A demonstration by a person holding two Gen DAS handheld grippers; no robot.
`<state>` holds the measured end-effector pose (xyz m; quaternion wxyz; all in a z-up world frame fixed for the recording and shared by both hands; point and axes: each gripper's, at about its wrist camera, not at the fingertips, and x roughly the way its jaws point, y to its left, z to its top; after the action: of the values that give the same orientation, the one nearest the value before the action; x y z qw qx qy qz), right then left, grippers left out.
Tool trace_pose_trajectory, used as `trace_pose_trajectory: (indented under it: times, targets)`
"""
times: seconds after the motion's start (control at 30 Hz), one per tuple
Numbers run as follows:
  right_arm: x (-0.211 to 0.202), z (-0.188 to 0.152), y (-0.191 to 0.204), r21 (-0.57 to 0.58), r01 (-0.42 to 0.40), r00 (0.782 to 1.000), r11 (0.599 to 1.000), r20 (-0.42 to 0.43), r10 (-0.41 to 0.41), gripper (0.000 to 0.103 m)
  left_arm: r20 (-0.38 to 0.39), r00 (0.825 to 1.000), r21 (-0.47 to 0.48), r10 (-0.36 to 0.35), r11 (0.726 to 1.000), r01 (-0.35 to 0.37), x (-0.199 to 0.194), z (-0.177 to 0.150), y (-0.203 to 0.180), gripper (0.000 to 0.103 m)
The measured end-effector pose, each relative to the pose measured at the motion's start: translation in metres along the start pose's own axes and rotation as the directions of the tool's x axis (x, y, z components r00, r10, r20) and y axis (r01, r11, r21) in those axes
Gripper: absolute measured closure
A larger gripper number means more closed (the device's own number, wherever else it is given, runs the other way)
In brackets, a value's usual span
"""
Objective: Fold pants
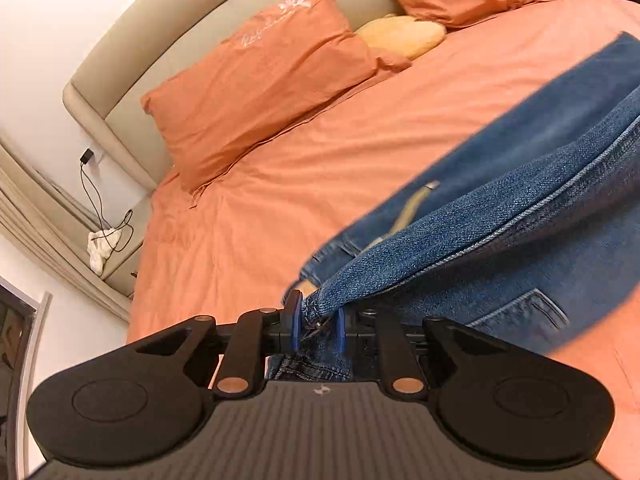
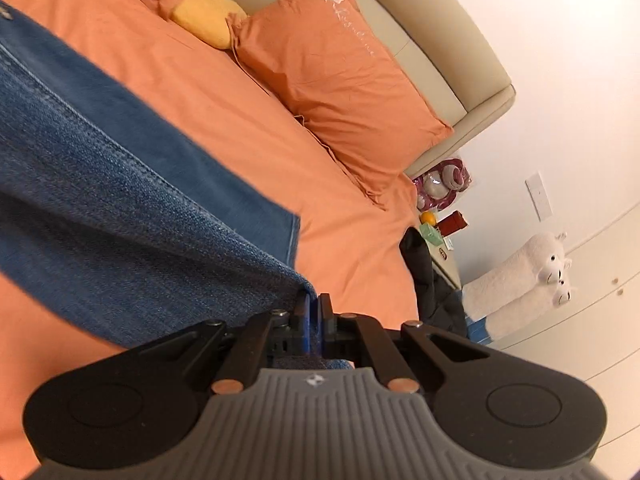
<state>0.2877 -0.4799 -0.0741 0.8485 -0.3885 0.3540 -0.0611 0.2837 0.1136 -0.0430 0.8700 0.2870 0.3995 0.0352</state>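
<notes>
Left claw [image 1: 317, 322] is clamped on the jeans' [image 1: 520, 216] waist end; right claw [image 2: 315, 318] pinches a leg hem. Jeans hang stretched above the bed [image 1: 320, 152]. Fold apparently midway; next, lay the denim flat, edges aligned.

The jeans [image 1: 520, 208] are running off the frame edge and blurring toward the bed [image 1: 320, 152]; denim is hiding the left hand-held gripper [image 1: 318, 320] pads' inner faces.
</notes>
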Motion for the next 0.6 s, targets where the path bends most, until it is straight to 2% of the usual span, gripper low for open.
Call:
trace_pose_trajectory:
  times: [0.13, 0.2, 0.27, 0.37, 0.43, 0.57, 0.6]
  targets:
    - [0.068, 0.043, 0.01, -0.028, 0.017, 0.999, 0.999, -0.046, -0.018, 0.103, -0.041, 0.999, -0.026, 0.003, 1.0, -0.004, 0.044, 0.017, 0.005, 0.085]
    - [0.105, 0.058, 0.022, -0.057, 0.066, 0.995, 0.996, -0.074, -0.07, 0.103, -0.077, 0.997, -0.037, 0.007, 0.999, -0.009, 0.07, 0.021, 0.006, 0.085]
    - [0.141, 0.067, 0.023, -0.042, 0.072, 0.99, 0.997, -0.118, -0.077, 0.103, -0.115, 0.993, -0.062, -0.026, 0.998, 0.019, 0.097, 0.021, 0.008, 0.085]
    - [0.178, 0.077, 0.028, -0.002, -0.005, 0.989, 1.0, -0.146, 0.005, 0.103, -0.163, 0.986, -0.034, -0.041, 0.999, 0.036, 0.131, 0.018, -0.004, 0.085]
    - [0.193, 0.08, 0.04, 0.017, -0.132, 0.982, 0.991, -0.137, 0.133, 0.103, -0.187, 0.981, -0.016, -0.042, 0.999, 0.04, 0.147, 0.014, -0.011, 0.085]
    - [0.21, 0.081, 0.059, -0.076, -0.335, 0.935, 0.939, -0.147, 0.321, 0.103, -0.205, 0.977, -0.008, -0.063, 0.998, 0.062, 0.163, 0.01, -0.014, 0.084]
    - [0.209, 0.079, 0.066, -0.12, -0.374, 0.923, 0.92, -0.14, 0.357, 0.096, -0.204, 0.977, -0.003, -0.066, 0.998, 0.067, 0.165, 0.01, -0.014, 0.084]
